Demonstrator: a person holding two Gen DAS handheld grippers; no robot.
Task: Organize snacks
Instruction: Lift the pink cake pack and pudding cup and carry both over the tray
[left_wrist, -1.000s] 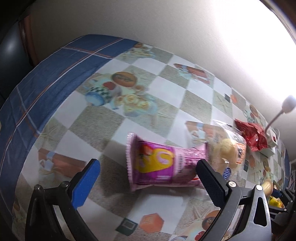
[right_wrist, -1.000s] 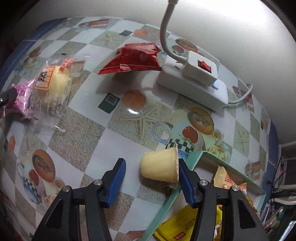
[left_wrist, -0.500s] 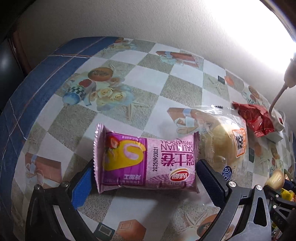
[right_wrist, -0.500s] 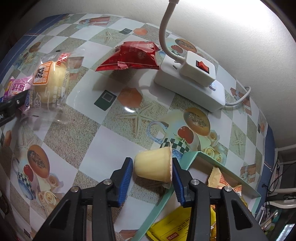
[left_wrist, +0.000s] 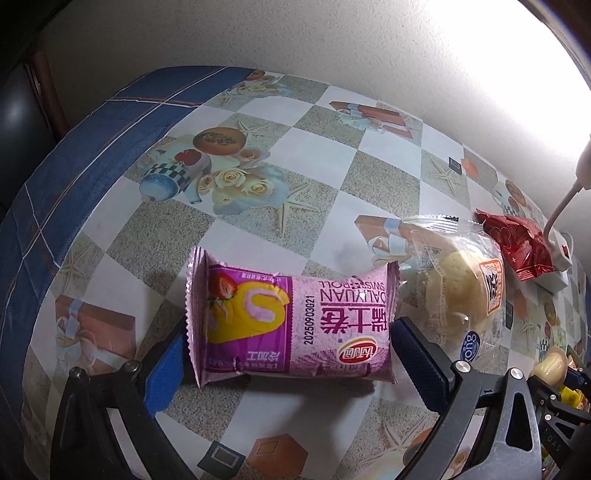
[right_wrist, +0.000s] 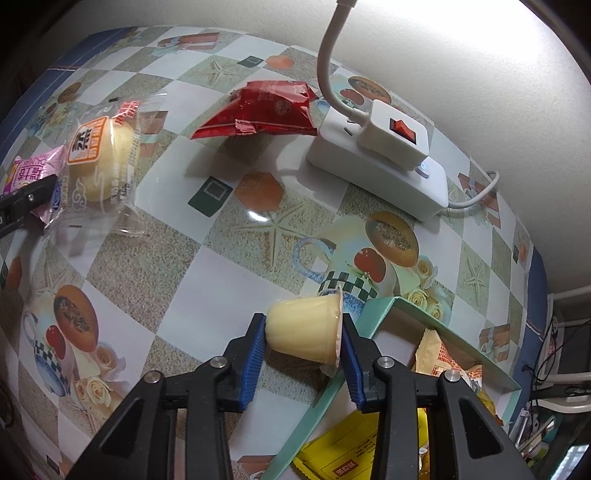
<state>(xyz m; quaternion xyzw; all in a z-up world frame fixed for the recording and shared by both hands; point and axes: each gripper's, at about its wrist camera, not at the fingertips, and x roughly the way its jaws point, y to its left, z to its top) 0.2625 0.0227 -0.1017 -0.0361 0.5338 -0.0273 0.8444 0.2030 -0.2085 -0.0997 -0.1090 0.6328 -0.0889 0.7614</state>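
The right hand-held gripper (right_wrist: 303, 345) is pinching the yellow pudding cup (right_wrist: 304, 332) lying beside the teal box (right_wrist: 380, 314); its jaws have just been closing. The left hand-held gripper (left_wrist: 288, 350) is straddling the pink cake packet (left_wrist: 291, 314) on the worktop (left_wrist: 332, 166), seemingly untouched. Next: lifting the cup into the box.

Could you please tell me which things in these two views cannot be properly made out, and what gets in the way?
- Green box, right wrist view: its contents are cut off by the frame's lower edge and partly covered by the right gripper, which is shut on the pudding cup.
- Left gripper, left wrist view: the pink cake pack lies between its fingers; whether they touch it is unclear.
- Yellow packets: print too small.
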